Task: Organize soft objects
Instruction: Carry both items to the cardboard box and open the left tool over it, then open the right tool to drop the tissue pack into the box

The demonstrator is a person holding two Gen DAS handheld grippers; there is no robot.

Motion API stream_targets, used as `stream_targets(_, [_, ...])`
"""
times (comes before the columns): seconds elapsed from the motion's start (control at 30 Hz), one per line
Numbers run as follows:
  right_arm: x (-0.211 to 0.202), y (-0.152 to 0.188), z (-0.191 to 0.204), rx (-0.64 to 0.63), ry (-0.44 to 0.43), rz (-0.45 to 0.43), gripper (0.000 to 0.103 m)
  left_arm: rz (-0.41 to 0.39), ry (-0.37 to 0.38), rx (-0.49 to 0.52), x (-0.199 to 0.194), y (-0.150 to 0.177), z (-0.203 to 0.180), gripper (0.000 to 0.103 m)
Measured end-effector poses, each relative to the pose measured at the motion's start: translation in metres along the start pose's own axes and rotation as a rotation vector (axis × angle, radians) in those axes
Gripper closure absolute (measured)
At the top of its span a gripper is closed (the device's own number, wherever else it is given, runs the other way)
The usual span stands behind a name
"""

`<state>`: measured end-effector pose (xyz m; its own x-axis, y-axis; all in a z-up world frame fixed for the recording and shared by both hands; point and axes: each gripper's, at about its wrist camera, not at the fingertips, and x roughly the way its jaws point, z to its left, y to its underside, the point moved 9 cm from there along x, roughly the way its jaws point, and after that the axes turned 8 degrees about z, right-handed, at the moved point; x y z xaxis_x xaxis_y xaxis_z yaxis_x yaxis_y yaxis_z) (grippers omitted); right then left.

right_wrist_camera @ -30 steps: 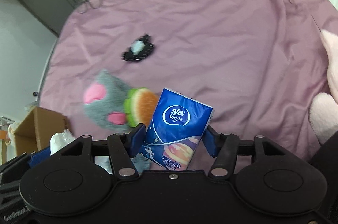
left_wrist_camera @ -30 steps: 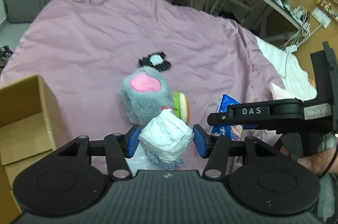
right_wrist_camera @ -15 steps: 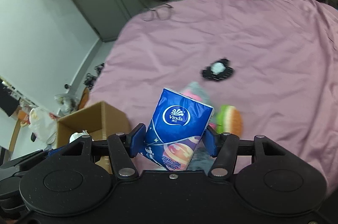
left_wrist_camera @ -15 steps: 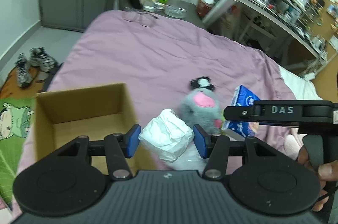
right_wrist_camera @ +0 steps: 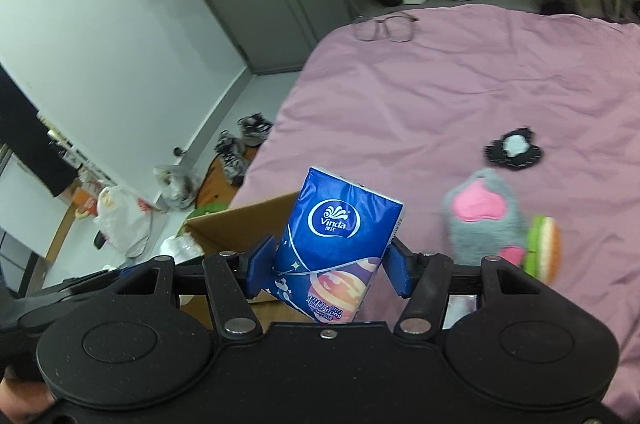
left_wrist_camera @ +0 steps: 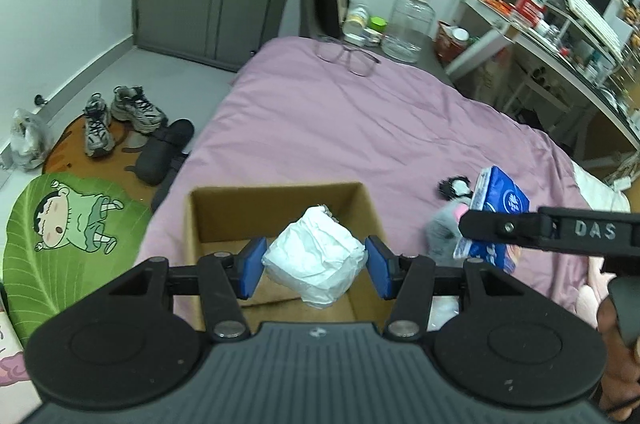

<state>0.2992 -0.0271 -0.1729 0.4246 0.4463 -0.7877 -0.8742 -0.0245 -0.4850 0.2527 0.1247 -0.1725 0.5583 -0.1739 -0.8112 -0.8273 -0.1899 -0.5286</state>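
My left gripper (left_wrist_camera: 314,266) is shut on a white crumpled tissue pack (left_wrist_camera: 316,258) and holds it above the open cardboard box (left_wrist_camera: 276,201) at the bed's near left edge. My right gripper (right_wrist_camera: 326,264) is shut on a blue Vinda tissue pack (right_wrist_camera: 336,244), held just right of the box (right_wrist_camera: 240,228); the pack also shows in the left wrist view (left_wrist_camera: 500,212). A grey plush paw with pink pads (right_wrist_camera: 484,220), a plush burger (right_wrist_camera: 544,256) and a small black-and-white plush (right_wrist_camera: 514,151) lie on the purple bedspread (right_wrist_camera: 460,83).
Eyeglasses (left_wrist_camera: 348,55) lie at the bed's far edge. Shoes (left_wrist_camera: 116,115) and a green cartoon mat (left_wrist_camera: 64,236) are on the floor left of the bed. A glass jar (left_wrist_camera: 408,19) and a cluttered desk (left_wrist_camera: 560,23) stand beyond the bed.
Both grippers have swung left with their packs. The left gripper's white pack is now over the box opening; the right gripper's blue pack has come close to the box's right side.
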Motion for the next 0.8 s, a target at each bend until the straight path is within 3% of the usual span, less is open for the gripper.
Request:
stream_targets(0.53, [0.042, -0.004, 0.030, -0.071, -0.037, 0.069, 0.046, 0.017, -0.003, -0.025, 0.039, -0.005, 0.030, 0.050])
stream_targets(0.7, [0.055, -0.005, 0.038, -0.078, -0.045, 0.089, 0.046, -0.005, -0.056, -0.003, 0.037, -0.012, 0.039, 0.042])
stream_targets(0.73, [0.057, -0.005, 0.039, -0.077, -0.047, 0.094, 0.046, 0.001, -0.057, -0.004, 0.037, -0.011, 0.041, 0.037])
stream_targets(0.8, [0.062, -0.005, 0.042, -0.064, -0.055, 0.100, 0.046, 0.000, -0.048, -0.015, 0.035, -0.010, 0.044, 0.036])
